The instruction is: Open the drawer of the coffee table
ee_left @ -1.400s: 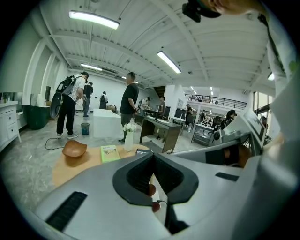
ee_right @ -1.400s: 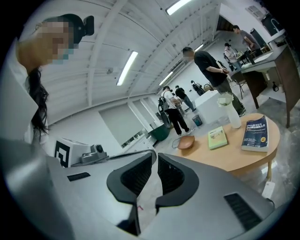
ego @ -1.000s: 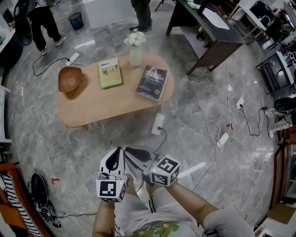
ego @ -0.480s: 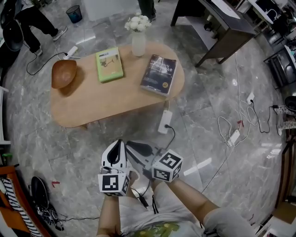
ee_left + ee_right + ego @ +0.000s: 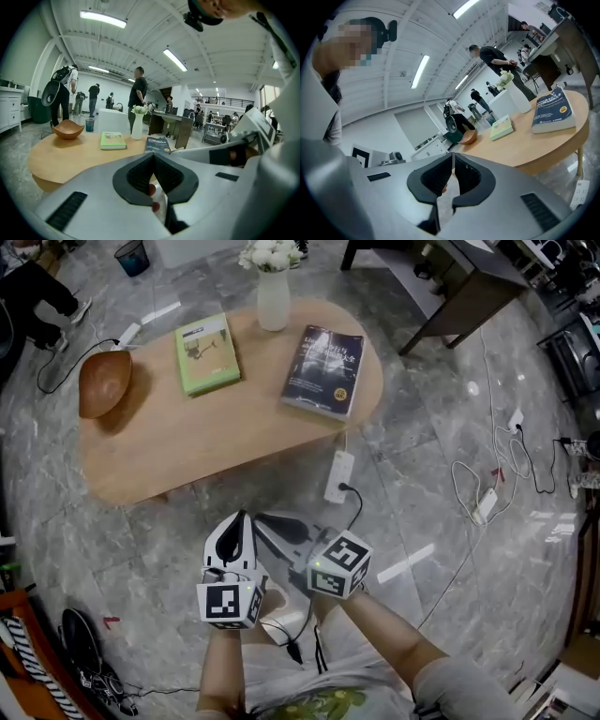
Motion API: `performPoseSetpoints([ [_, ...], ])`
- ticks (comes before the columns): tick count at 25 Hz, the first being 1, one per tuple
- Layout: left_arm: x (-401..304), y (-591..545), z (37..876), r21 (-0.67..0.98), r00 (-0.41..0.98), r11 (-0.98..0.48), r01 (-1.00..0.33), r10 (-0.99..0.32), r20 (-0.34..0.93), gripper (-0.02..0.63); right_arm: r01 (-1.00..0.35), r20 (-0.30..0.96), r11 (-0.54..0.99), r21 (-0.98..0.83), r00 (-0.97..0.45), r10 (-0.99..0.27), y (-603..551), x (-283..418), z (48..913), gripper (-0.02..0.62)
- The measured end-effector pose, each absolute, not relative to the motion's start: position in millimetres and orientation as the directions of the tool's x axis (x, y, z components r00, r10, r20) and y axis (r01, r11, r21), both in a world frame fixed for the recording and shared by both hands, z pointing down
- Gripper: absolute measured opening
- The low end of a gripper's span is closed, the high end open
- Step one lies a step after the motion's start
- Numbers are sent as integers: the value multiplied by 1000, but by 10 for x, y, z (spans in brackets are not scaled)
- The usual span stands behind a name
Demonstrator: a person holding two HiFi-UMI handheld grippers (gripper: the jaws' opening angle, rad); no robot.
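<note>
The oval wooden coffee table (image 5: 187,456) stands on the marble floor ahead of me; no drawer shows in any view. On it are a wooden bowl (image 5: 103,382), a green book (image 5: 206,352), a dark book (image 5: 325,369) and a white vase of flowers (image 5: 272,292). My left gripper (image 5: 243,517) and right gripper (image 5: 259,518) are side by side over the floor, short of the table's near edge, both shut and empty. The left gripper (image 5: 153,155) looks across the tabletop (image 5: 56,157) at about its height. The right gripper (image 5: 452,158) faces the table's near rim (image 5: 534,152).
A white power strip (image 5: 338,476) with a black cord lies on the floor by the table's near right edge. More cables and plugs (image 5: 487,498) trail at the right. A dark desk (image 5: 459,287) stands at the back right. People stand beyond the table (image 5: 138,101).
The table has come nearer and looks larger in the head view. Both grippers stay together, shut, and sit lower relative to the tabletop.
</note>
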State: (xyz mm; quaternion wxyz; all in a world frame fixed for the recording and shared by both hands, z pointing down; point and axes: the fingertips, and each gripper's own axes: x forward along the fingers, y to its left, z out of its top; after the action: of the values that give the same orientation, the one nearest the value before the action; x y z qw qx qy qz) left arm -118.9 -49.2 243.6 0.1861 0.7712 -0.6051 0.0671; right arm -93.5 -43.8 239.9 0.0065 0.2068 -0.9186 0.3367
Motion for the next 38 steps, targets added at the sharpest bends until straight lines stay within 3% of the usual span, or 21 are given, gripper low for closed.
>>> performPoseSetpoints([
  [15, -1201, -925, 3468, 207, 285, -228, -952, -906, 312, 9, -431, 144, 642, -634, -881, -450, -831, -926, 3424, 23],
  [27, -1145, -1247, 4144, 76, 296, -287, -955, -909, 293, 9, -425, 56, 645, -635, -858, -510, -1130, -863, 4113, 23],
  [33, -1116, -1313, 4395, 13, 320, -332, -943, -897, 305, 9, -421, 41, 660, -622, -859, -510, -1196, -878, 4461, 25],
  [38, -1165, -1323, 4713, 55, 324, -326, -944, -878, 352, 9, -411, 31, 644, -646, -856, -515, -1168, -889, 4733, 26],
])
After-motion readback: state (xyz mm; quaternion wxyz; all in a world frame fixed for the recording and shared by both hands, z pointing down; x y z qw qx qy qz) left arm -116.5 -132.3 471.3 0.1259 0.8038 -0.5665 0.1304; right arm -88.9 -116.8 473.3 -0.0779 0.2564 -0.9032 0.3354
